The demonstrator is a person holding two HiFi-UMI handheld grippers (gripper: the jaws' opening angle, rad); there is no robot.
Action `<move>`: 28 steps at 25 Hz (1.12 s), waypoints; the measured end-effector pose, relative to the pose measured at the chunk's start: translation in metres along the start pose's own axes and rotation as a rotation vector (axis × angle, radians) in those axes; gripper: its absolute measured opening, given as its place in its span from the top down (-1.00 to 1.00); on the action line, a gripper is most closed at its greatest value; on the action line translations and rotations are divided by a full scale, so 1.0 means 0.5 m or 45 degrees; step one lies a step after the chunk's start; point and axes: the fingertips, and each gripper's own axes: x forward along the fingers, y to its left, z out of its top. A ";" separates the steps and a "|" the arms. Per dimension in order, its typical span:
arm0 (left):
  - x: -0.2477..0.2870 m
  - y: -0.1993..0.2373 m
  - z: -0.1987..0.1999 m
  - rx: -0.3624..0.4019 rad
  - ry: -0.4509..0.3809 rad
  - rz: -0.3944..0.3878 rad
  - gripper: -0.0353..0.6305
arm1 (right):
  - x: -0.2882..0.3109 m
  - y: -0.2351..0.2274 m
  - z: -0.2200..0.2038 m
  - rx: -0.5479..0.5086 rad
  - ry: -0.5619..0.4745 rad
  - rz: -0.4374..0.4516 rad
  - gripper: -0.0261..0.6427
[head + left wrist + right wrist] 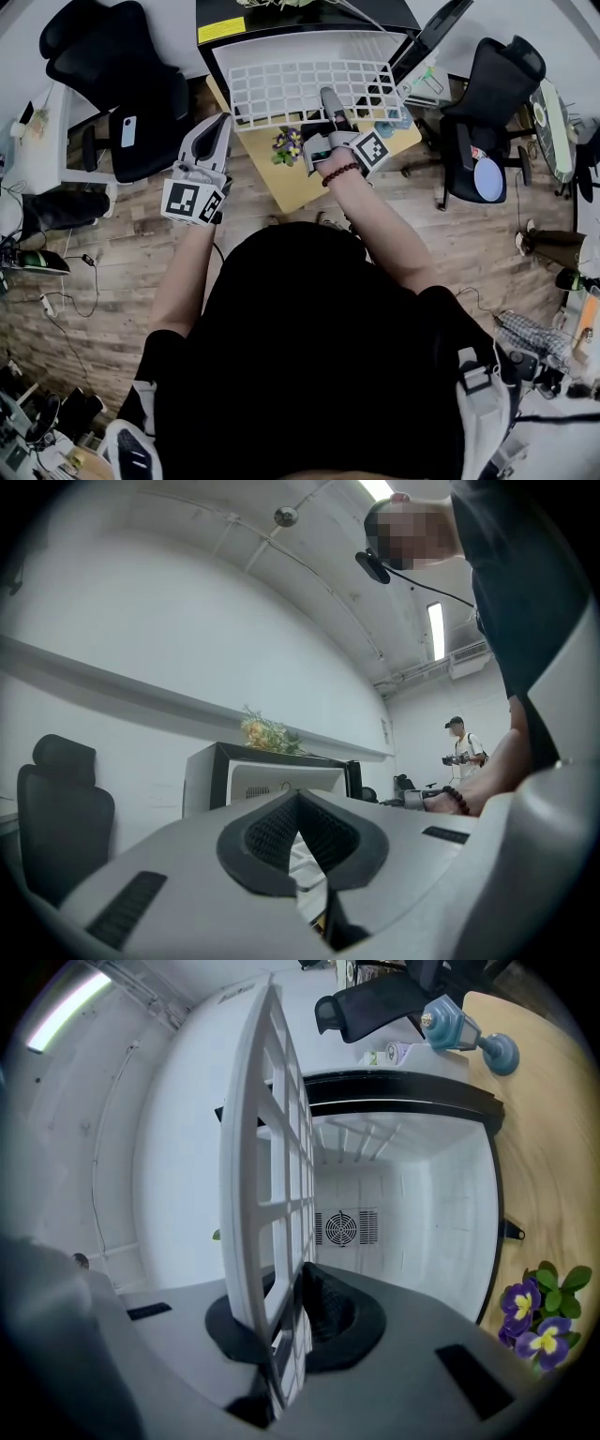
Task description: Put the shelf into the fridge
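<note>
1. The left gripper (219, 125) is held up at the person's left side, level with the near edge of the table (309, 187). In the left gripper view its jaws are seen pressed together with nothing between them (300, 803). No part of the shelf is touched by it.

2. The right gripper (329, 97) is reached forward over the table, just beyond the purple flowers (288, 143). In the right gripper view its jaws (286, 1288) are seen clamped on the near edge of the shelf (267, 1147), and one bar of the white grid is pinched between the dark pads.

3. The shelf (300, 89) is thus carried by the right gripper alone. It is held clear of the table and stretched away from the jaws toward the fridge. It is well apart from the left gripper, up and to that gripper's right.

4. The fridge (375, 47) is found standing open at the far side of the table. Its white inside and the round fan grille on its back wall (342, 1227) are seen past the shelf.

5. The far edge of the shelf is brought up to the fridge's mouth. Whether it has crossed the rim cannot be told.

6. The task is judged to be partly done: the shelf is lifted and aimed at the opening. It is not seated, since its near edge lies outside in the jaws. Sliding it in, resting it on its supports and releasing it are judged to remain.
</note>
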 end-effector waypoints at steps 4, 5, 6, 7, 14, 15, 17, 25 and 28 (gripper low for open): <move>-0.001 -0.001 -0.002 -0.001 0.004 0.004 0.84 | 0.009 -0.003 0.002 0.002 -0.002 -0.007 0.80; -0.001 -0.001 -0.001 0.000 0.004 0.005 0.84 | 0.012 -0.003 0.001 -0.002 0.001 -0.004 0.80; -0.001 0.000 0.000 0.001 0.003 0.007 0.84 | 0.015 -0.002 0.000 -0.005 0.005 -0.002 0.80; -0.001 0.002 0.000 0.001 0.004 0.010 0.84 | 0.017 -0.002 -0.001 -0.008 0.009 -0.001 0.80; -0.003 0.004 -0.004 -0.003 0.009 0.016 0.84 | 0.024 -0.011 0.004 -0.027 0.021 -0.007 0.80; -0.003 0.003 -0.005 -0.004 0.011 0.016 0.84 | 0.025 -0.012 0.003 -0.027 0.024 -0.007 0.80; -0.001 0.002 -0.005 -0.005 0.012 0.015 0.84 | 0.029 -0.013 0.003 -0.029 0.030 -0.008 0.80; -0.001 0.001 -0.005 -0.006 0.010 0.015 0.84 | 0.035 -0.015 0.002 -0.019 0.050 -0.001 0.80; 0.001 0.000 -0.005 -0.007 0.010 0.014 0.84 | 0.037 -0.019 0.001 -0.014 0.056 0.005 0.80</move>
